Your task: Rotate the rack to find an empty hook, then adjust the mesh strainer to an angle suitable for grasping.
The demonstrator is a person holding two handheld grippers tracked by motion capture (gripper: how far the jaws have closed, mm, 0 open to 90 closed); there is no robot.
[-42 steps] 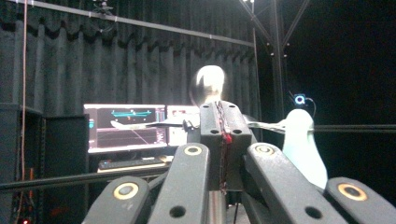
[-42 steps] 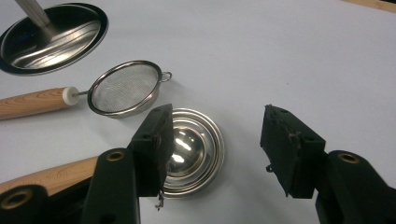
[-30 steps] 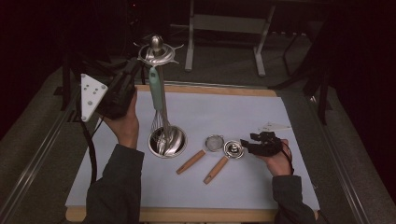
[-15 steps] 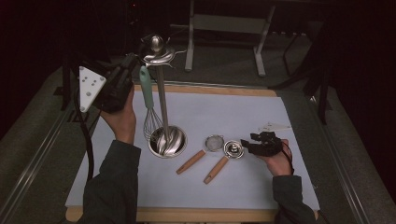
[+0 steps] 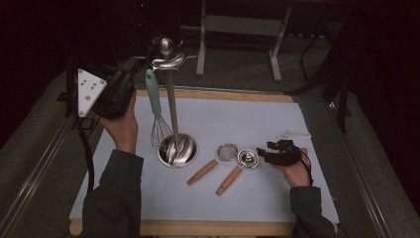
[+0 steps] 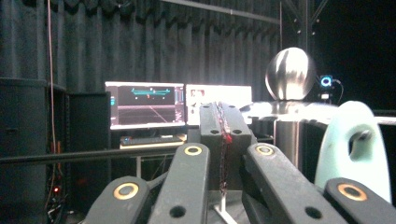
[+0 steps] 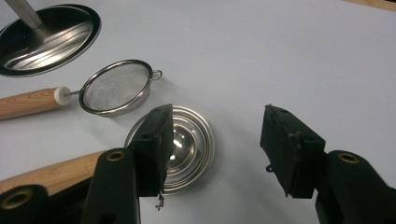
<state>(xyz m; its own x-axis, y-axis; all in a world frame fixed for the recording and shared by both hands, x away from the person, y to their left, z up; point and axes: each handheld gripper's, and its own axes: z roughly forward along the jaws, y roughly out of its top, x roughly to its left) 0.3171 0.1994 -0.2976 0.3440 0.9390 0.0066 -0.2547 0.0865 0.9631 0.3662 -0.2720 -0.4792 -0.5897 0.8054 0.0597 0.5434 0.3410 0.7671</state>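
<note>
- Whisk (image 5: 156, 111) hangs by its mint handle from a hook of the utensil stand (image 5: 171, 106), wires just beside the stand's base.
- Left gripper (image 5: 130, 69), jaws pressed together and empty, has drawn back from the handle: the hanging looks done.
- Right gripper (image 5: 264, 154), jaws apart, holds nothing; it hovers at the ladle (image 5: 237, 167), with the strainer (image 5: 219, 157) between ladle and stand, nothing blocking.

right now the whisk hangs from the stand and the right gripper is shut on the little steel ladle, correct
Not quite. The whisk does hang from the stand, but the right gripper is open: in the right gripper view its jaws stand apart over the ladle, gripping nothing.
</note>
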